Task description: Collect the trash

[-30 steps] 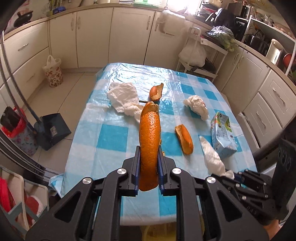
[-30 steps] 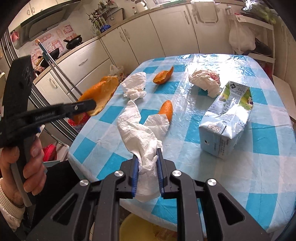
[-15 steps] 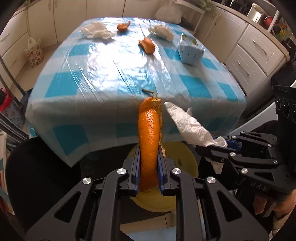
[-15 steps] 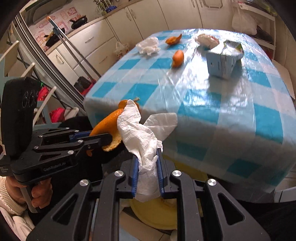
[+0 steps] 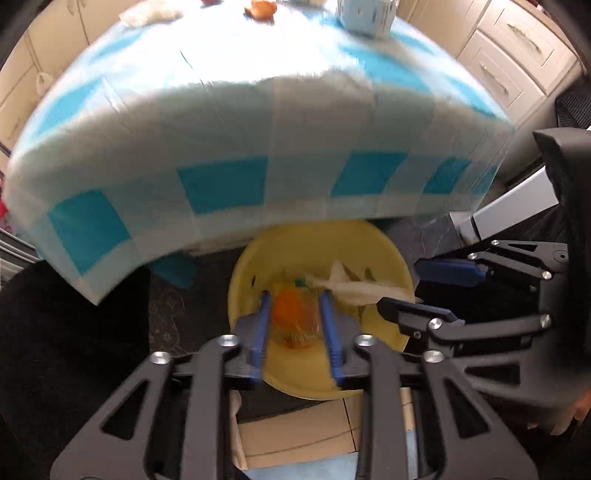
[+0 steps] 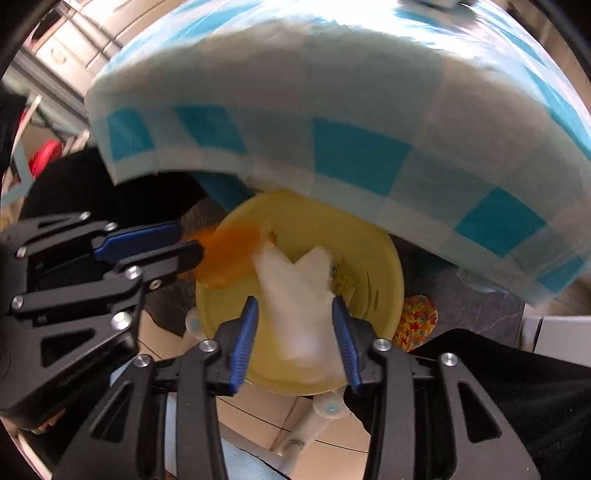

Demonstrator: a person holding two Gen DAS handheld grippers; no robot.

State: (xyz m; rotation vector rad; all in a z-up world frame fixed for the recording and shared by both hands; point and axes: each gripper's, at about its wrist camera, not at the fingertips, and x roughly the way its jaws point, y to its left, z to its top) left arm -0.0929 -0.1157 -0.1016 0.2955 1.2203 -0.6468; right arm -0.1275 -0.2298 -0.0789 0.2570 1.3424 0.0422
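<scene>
A yellow bin point(image 5: 391, 258) point(image 6: 388, 266) stands on the floor under the table's edge. My left gripper point(image 5: 294, 299) point(image 6: 192, 238) points down over it with its jaws opening. The blurred orange peel point(image 5: 291, 314) point(image 6: 221, 254) lies loose between them, with a gap to each pad, over the bin. My right gripper point(image 6: 295, 302) point(image 5: 400, 284) hangs beside it on the right, its jaws opening too. The white tissue point(image 6: 295, 295) point(image 5: 354, 288) sits slack between its blue pads, above the bin's inside. Other scraps lie in the bin's bottom.
The blue-and-white checked tablecloth point(image 5: 258, 147) point(image 6: 332, 110) overhangs just above the bin. On the far tabletop are a carton point(image 5: 365, 14), another peel point(image 5: 260, 5) and a tissue point(image 5: 151, 11). A colourful cloth point(image 6: 417, 321) lies right of the bin. Dark clothing fills the lower corners.
Both grippers have dropped from table height to just over the yellow bin and tilted downward. Both sets of jaws have spread, letting go of the orange peel and the tissue.
</scene>
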